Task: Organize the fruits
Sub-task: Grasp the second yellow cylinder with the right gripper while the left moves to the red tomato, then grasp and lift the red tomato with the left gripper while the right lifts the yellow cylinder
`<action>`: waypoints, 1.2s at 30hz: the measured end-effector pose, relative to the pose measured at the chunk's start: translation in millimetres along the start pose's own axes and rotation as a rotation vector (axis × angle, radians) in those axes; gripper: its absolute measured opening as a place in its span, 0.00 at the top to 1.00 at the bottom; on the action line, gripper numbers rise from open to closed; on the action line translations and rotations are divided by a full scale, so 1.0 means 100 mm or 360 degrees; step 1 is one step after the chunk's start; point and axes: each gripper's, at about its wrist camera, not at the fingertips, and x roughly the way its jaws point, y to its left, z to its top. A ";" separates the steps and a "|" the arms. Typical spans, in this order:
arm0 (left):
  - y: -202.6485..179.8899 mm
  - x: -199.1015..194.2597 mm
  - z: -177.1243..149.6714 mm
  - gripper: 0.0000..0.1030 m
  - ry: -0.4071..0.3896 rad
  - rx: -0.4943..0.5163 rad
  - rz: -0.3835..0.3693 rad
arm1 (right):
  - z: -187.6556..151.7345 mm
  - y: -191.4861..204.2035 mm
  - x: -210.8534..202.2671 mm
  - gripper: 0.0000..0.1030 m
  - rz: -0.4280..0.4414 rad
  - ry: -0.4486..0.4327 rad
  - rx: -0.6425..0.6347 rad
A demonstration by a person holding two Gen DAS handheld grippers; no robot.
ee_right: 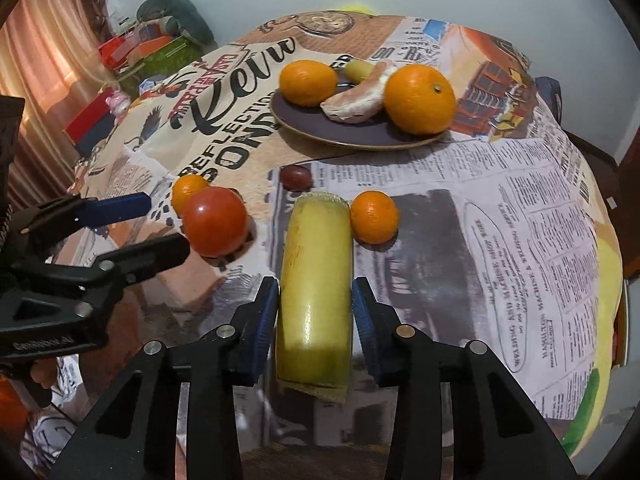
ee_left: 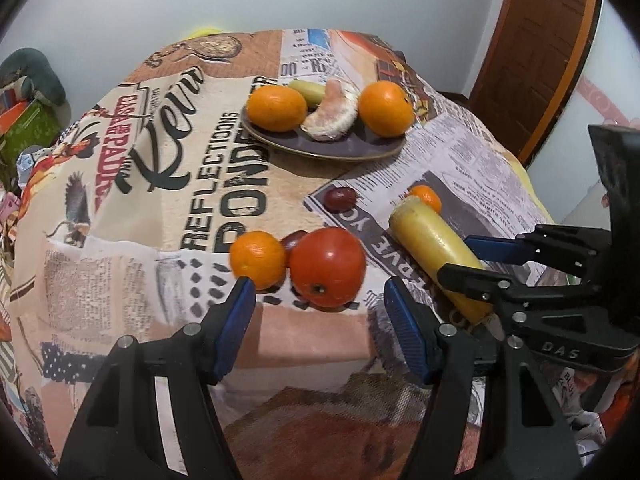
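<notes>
Printed tablecloth [ee_right: 500, 220] holds loose fruit; right gripper [ee_right: 315, 312] brackets the banana piece [ee_right: 316, 280] mid-length, soft and smooth-skinned, so squeeze gently; left gripper [ee_left: 320, 320] wide open

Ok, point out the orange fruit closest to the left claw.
The small orange beside the red tomato, just ahead of the left claw; the others sit farther back.
</notes>
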 end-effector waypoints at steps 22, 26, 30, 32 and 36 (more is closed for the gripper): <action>0.08 0.45 0.17 0.55 0.0092 -0.0144 -0.0067 | 0.12 -0.06 0.15 0.65 0.0092 0.0020 -0.0037; 0.08 0.41 0.16 0.55 0.0092 -0.0145 -0.0069 | 0.13 -0.05 0.14 0.65 0.0086 0.0017 -0.0039; 0.07 0.27 0.18 0.55 0.0040 -0.0138 -0.0069 | 0.14 -0.07 0.07 0.65 0.0084 -0.0017 -0.0018; 0.06 0.18 0.22 0.55 0.0000 -0.0129 -0.0059 | 0.16 -0.09 0.00 0.66 0.0084 -0.0056 0.0002; 0.08 0.01 0.33 0.55 -0.0078 -0.0127 -0.0066 | 0.25 -0.12 -0.16 0.66 0.0084 -0.0134 0.0017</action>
